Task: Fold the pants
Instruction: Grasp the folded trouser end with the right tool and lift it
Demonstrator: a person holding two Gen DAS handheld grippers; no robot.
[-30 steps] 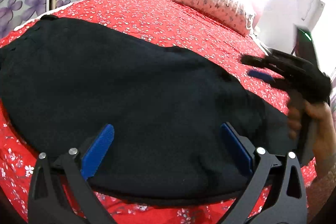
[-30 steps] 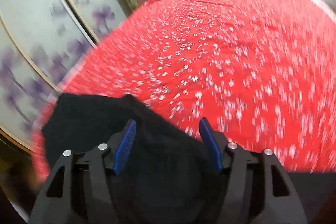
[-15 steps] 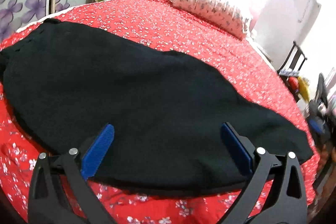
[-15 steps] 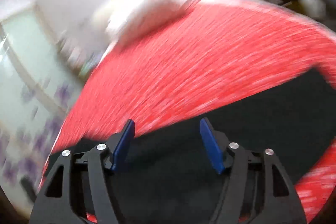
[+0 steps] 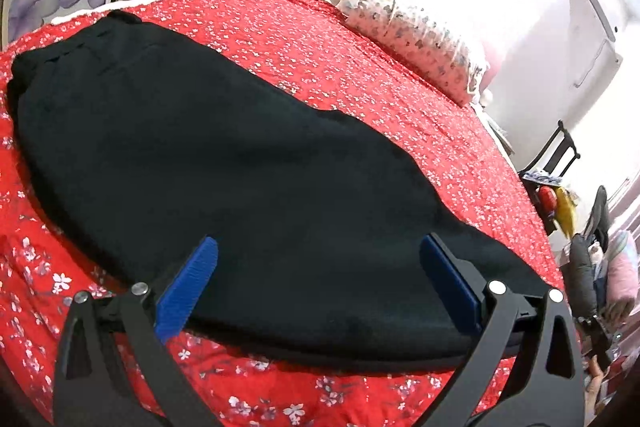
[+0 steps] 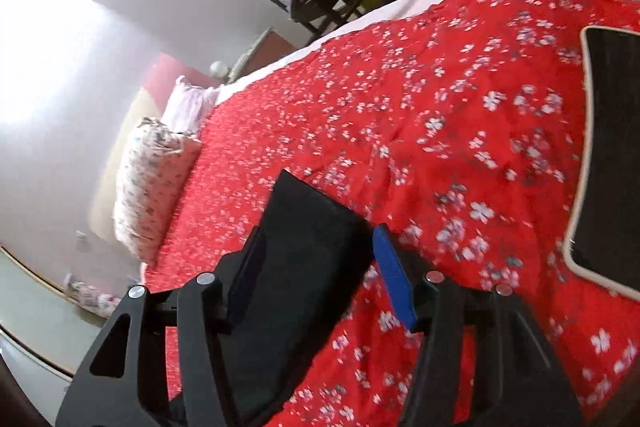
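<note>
The left gripper [image 5: 318, 281] stands wide open over the near edge of the black pants [image 5: 240, 187] with nothing gripped, while the right gripper [image 6: 316, 273] is closing with a pants end [image 6: 308, 251] between its fingers, above the red bedspread [image 6: 460, 131].

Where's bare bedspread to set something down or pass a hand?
Free: the red floral bedspread between the black pants and the floral pillow, and the strip between the pants' hem end and the dark white-edged mat. Crowded: the near edge, where the pants lie under the left tool.
</note>
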